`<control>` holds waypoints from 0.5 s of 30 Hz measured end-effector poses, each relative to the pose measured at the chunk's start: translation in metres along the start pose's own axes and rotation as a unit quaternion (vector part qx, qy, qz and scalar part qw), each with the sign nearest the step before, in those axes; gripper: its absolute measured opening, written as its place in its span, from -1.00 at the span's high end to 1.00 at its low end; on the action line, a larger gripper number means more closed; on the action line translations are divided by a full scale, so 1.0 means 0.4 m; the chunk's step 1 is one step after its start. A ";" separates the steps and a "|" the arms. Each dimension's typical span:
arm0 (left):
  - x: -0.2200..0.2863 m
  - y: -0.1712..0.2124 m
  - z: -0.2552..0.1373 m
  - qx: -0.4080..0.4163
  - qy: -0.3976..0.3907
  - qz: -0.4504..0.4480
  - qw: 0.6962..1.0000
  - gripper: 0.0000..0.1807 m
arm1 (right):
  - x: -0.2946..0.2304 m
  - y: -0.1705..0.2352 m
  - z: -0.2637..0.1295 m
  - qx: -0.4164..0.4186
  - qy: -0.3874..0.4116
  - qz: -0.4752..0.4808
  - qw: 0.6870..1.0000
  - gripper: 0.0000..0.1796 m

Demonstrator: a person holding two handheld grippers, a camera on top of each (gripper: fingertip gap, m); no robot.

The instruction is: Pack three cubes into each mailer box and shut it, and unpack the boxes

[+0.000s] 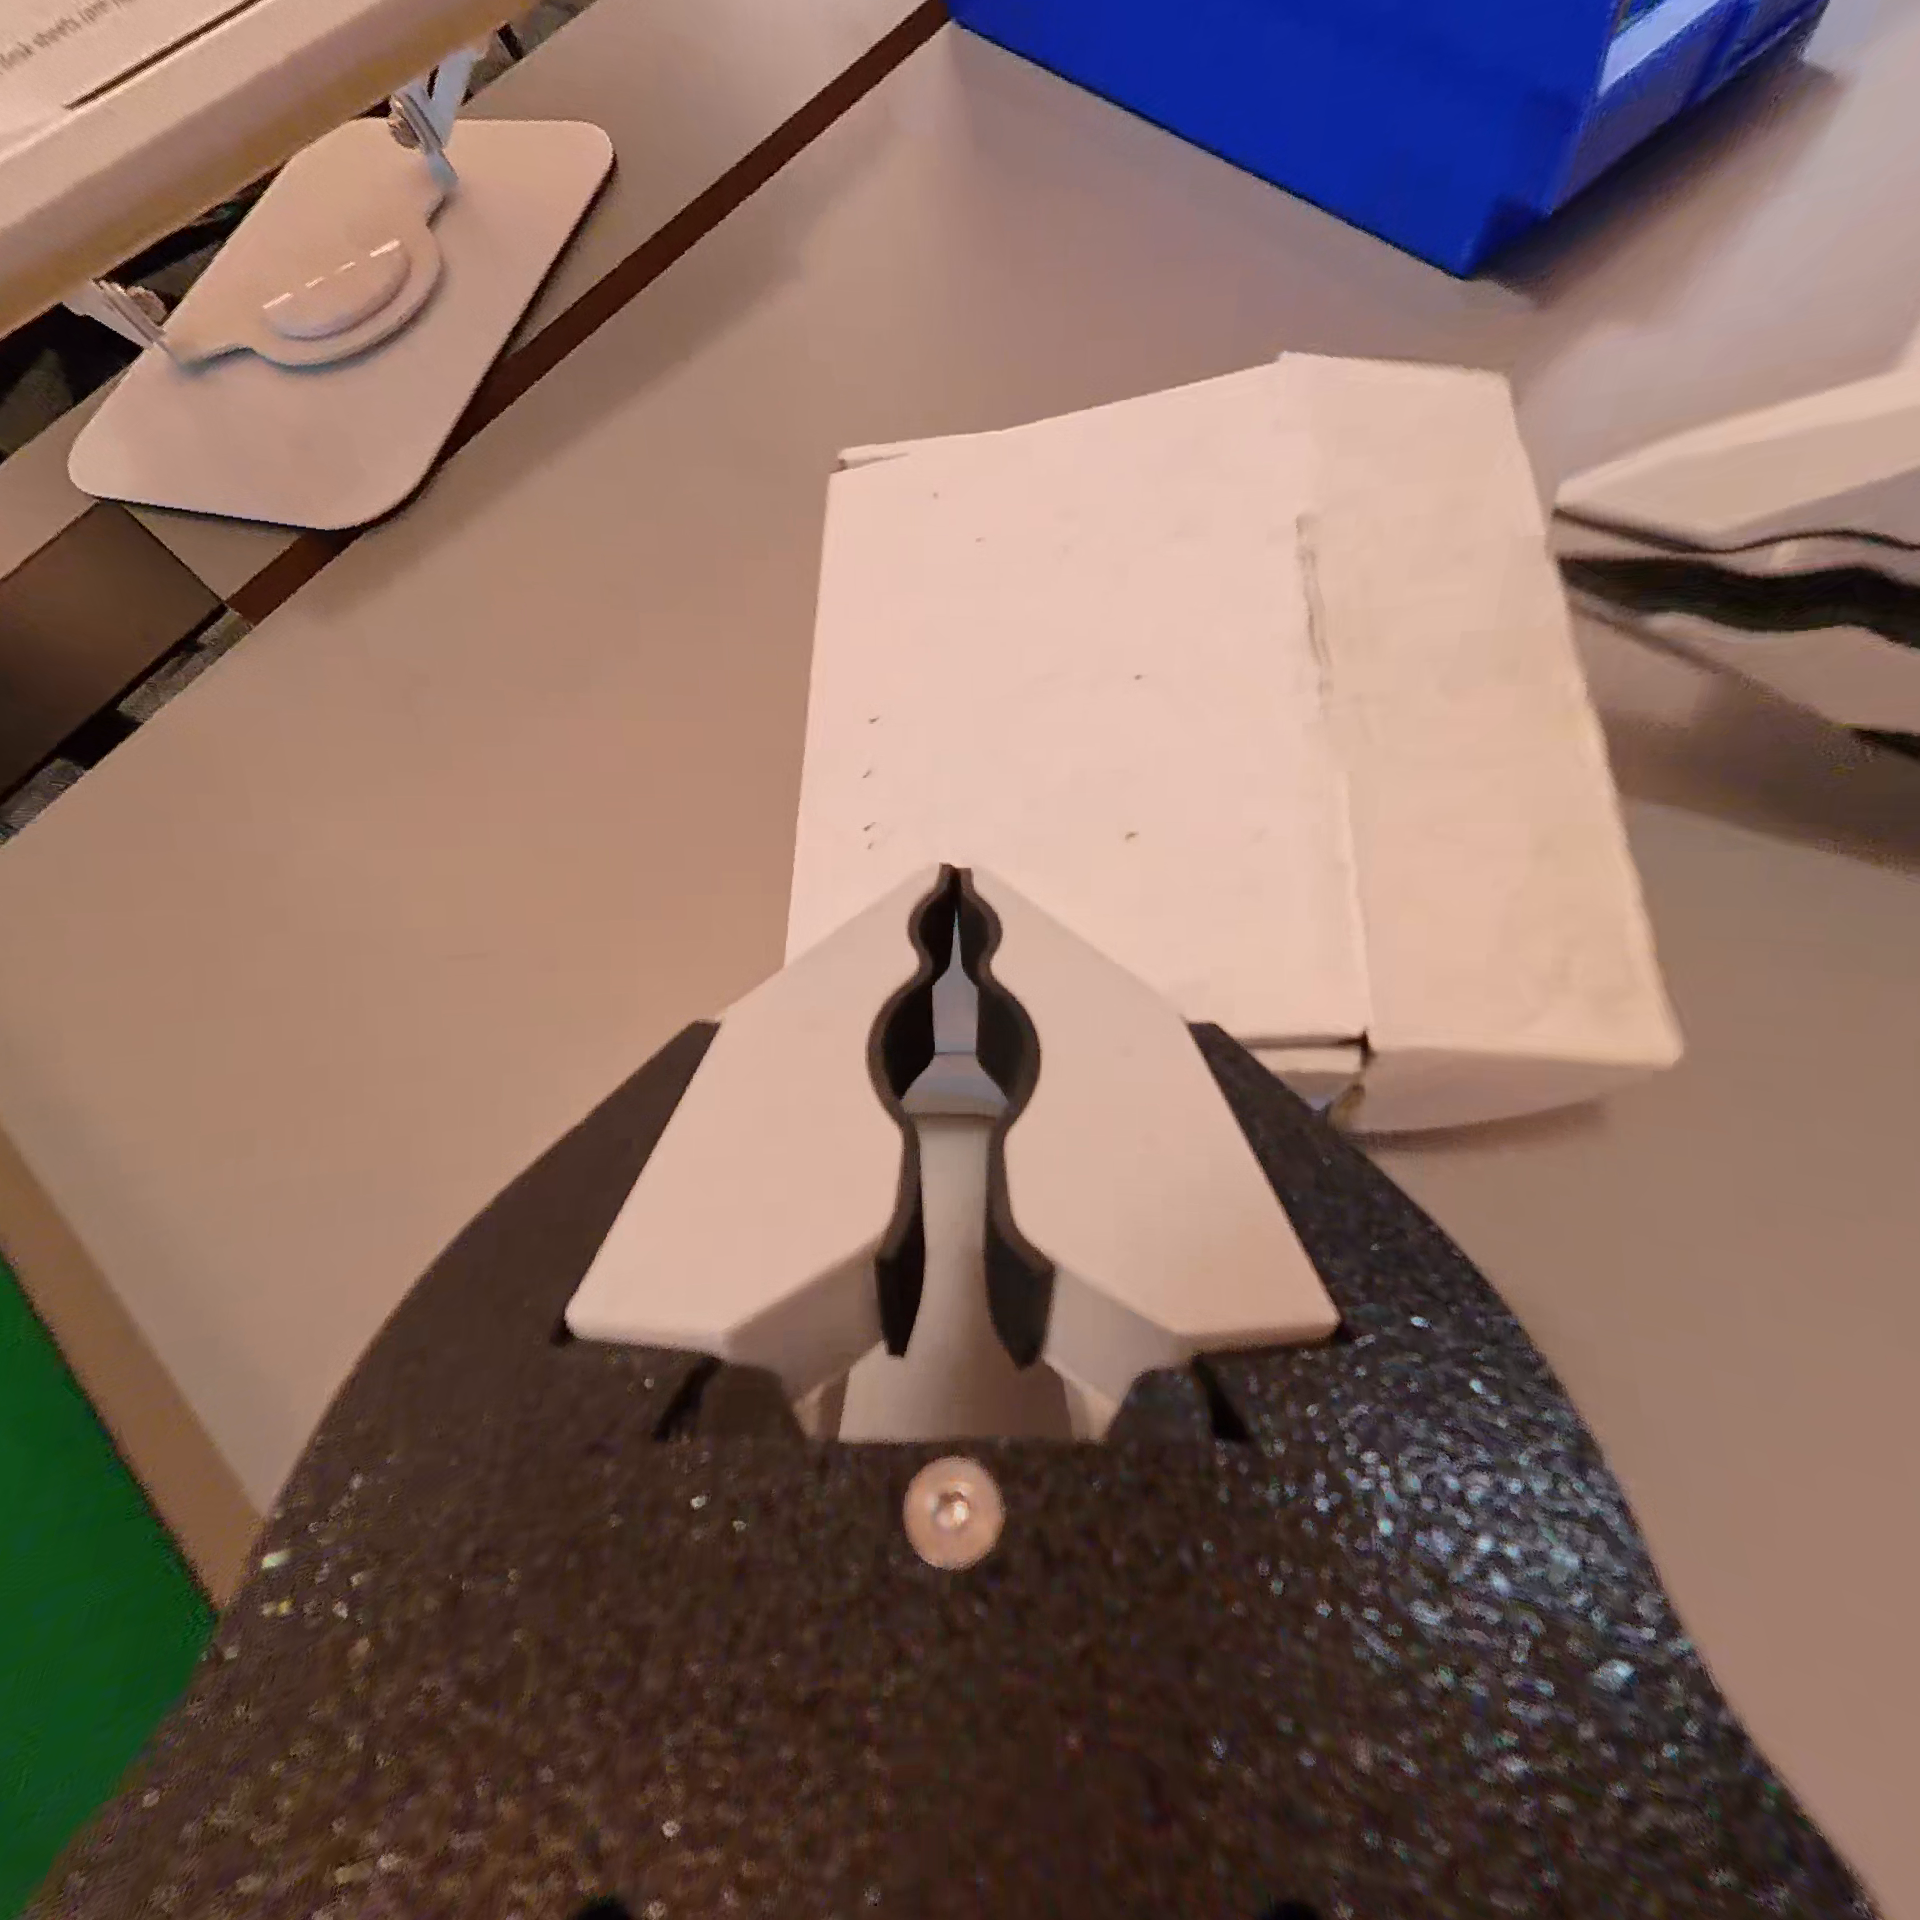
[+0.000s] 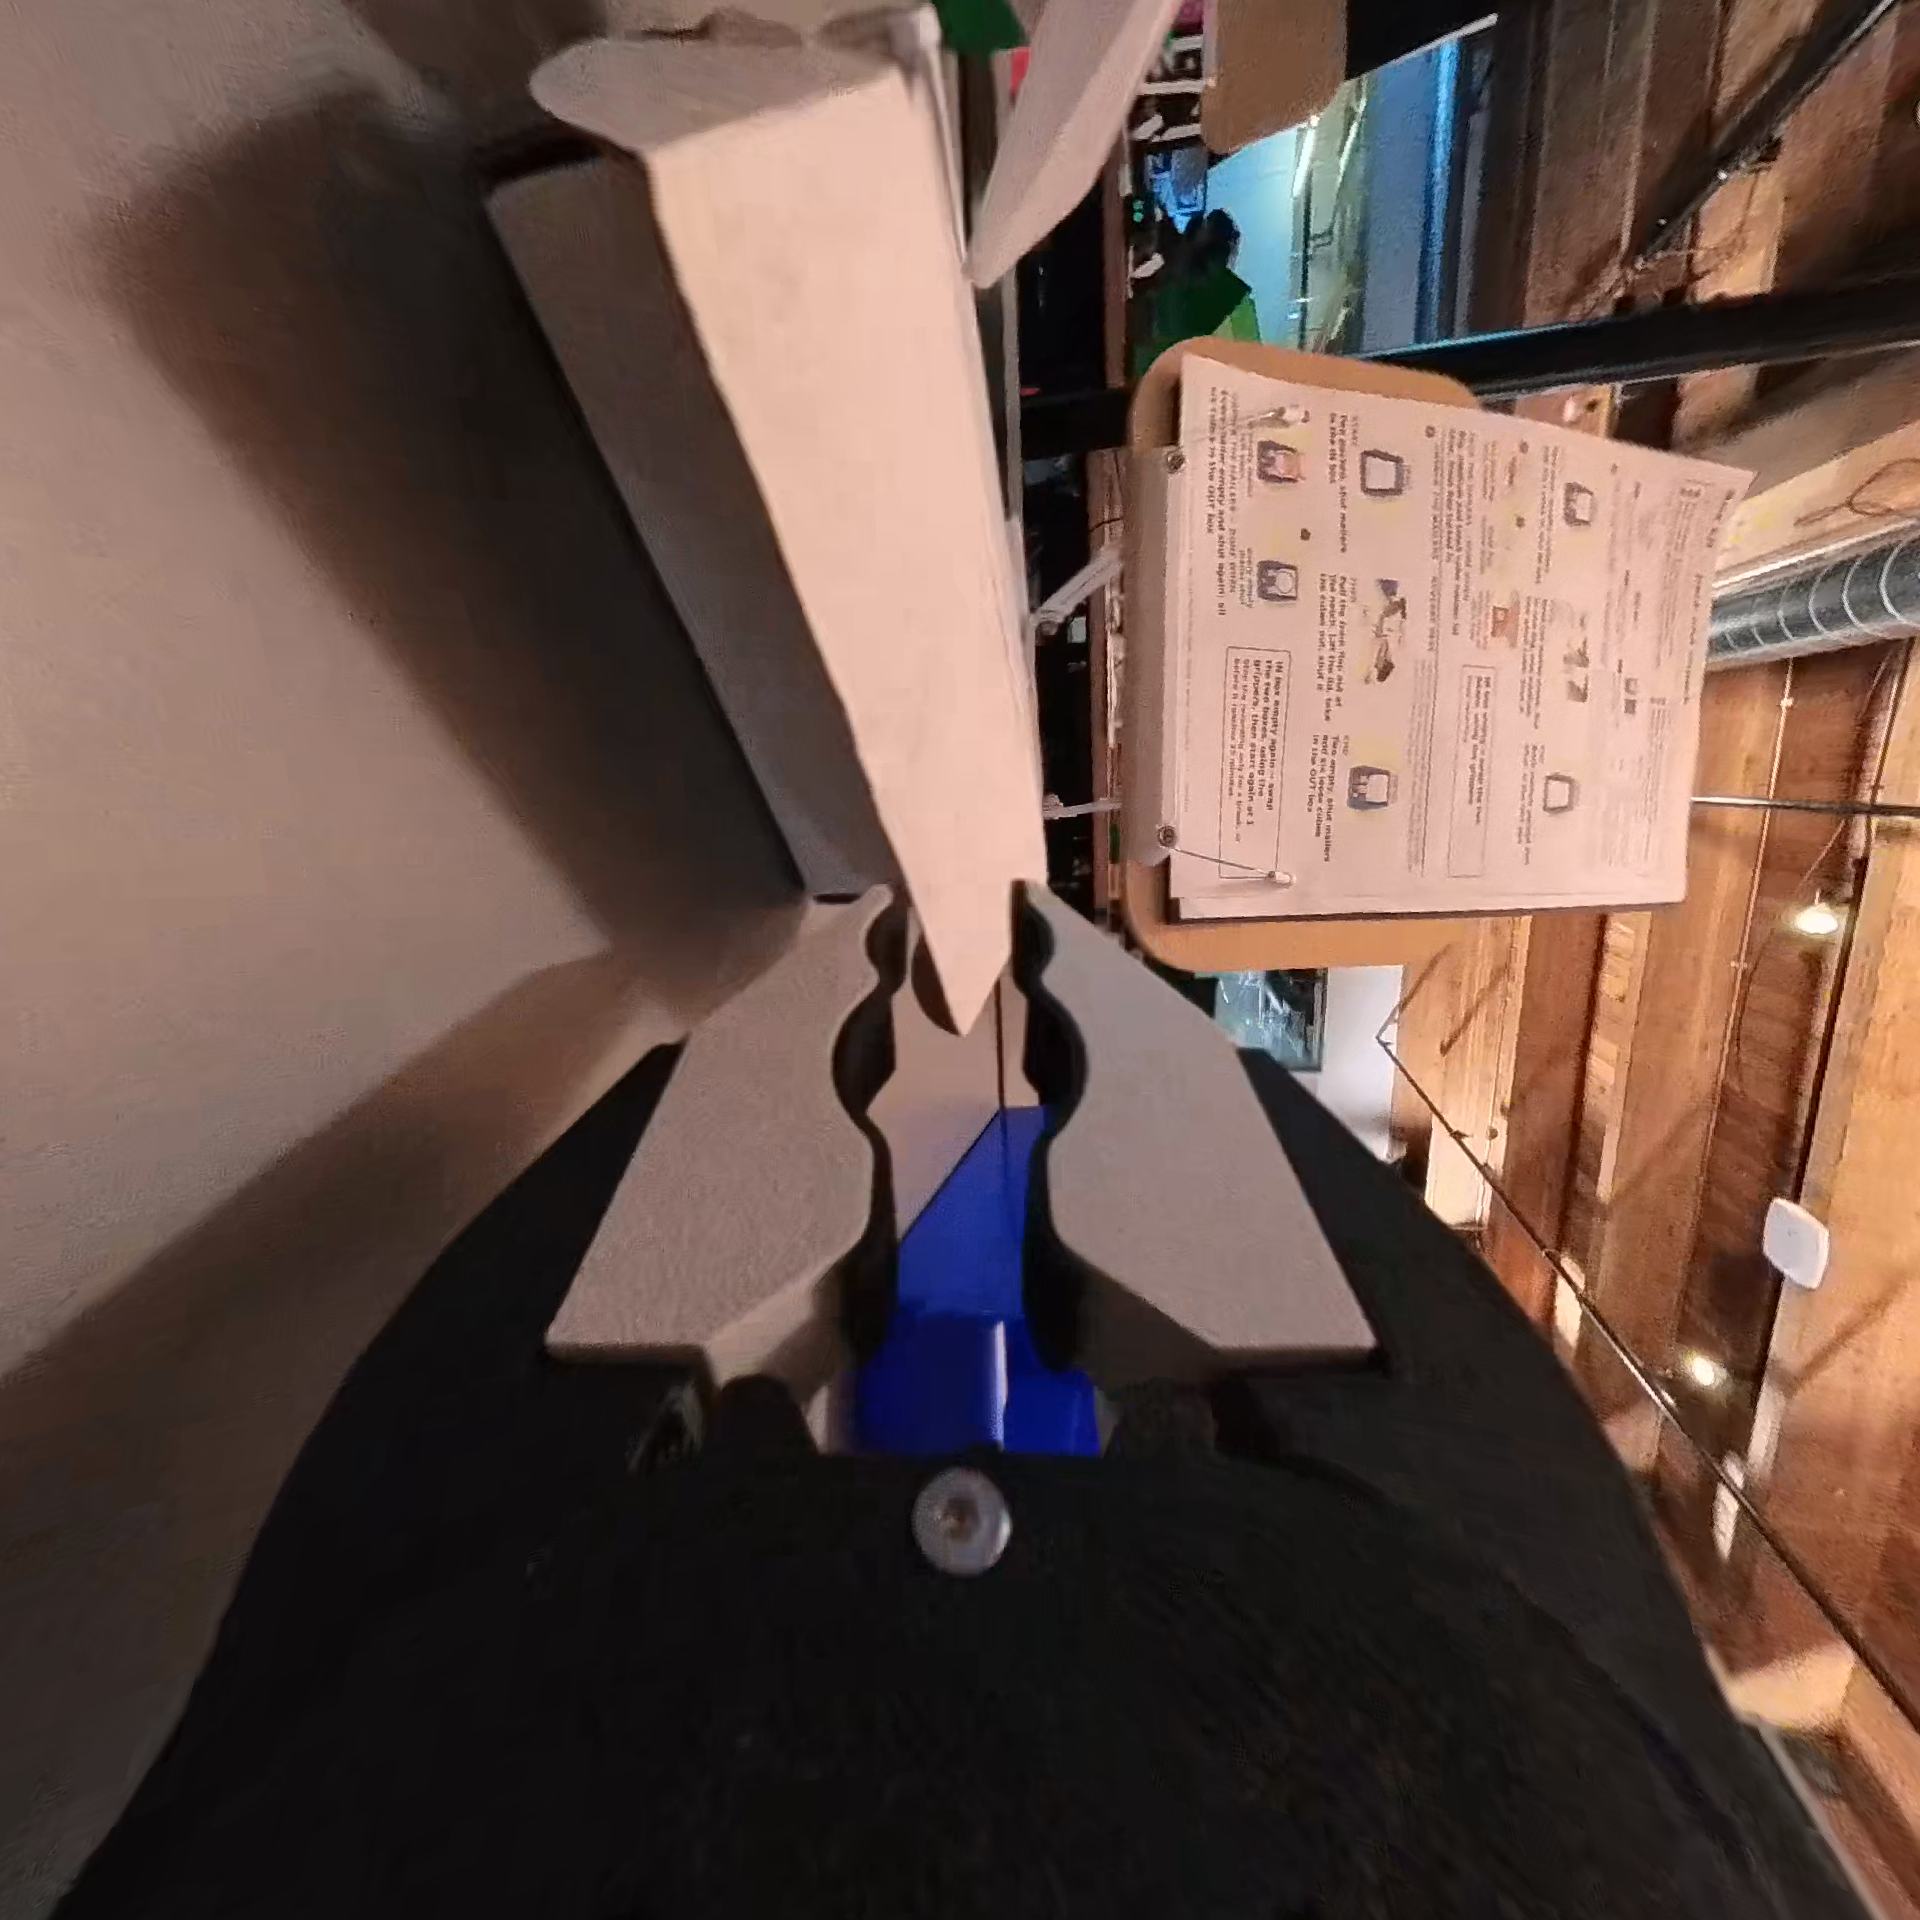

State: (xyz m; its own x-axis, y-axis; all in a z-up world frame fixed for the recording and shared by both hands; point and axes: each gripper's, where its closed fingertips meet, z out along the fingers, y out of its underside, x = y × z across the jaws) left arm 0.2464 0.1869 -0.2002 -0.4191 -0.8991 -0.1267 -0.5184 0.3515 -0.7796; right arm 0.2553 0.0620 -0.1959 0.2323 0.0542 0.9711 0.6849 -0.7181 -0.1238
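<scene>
A white mailer box [image 1: 1091, 707] lies shut on the grey table [image 1: 468, 779]. My left gripper [image 1: 954, 883] is shut and empty, with its tips over the box's near edge. The right gripper shows blurred at the right edge of the left wrist view [image 1: 1756, 488], by the box's far right corner. In the right wrist view, which is turned sideways, my right gripper [image 2: 961, 914] has its fingers closed around a corner of the box's flap [image 2: 831, 499]. No cubes show.
A blue bin [image 1: 1351, 104] stands at the back of the table and shows between the right fingers [image 2: 966, 1247]. An instruction sheet on a stand [image 2: 1403, 644] is beyond the table, its base at the back left [image 1: 343, 312]. A green surface [image 1: 62, 1455] lies at the lower left.
</scene>
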 end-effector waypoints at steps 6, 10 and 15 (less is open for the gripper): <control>0.001 0.007 0.007 -0.004 0.026 0.000 1.000 1.00 | -0.023 0.008 0.005 0.024 -0.059 0.007 0.998 1.00; 0.007 0.006 0.007 -0.005 0.050 -0.032 0.998 1.00 | -0.064 0.005 0.004 0.031 -0.110 0.024 0.993 1.00; 0.034 -0.055 -0.015 0.059 0.152 -0.204 0.965 1.00 | -0.070 -0.040 -0.009 0.040 -0.096 0.027 0.994 1.00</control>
State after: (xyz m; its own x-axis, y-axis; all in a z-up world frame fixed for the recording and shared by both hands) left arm 0.2474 0.1684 -0.1812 -0.4064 -0.8323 0.3771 -0.6053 -0.0639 -0.7934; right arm 0.2353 0.0695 -0.2202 0.3937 0.1539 0.9063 0.7182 -0.6669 -0.1988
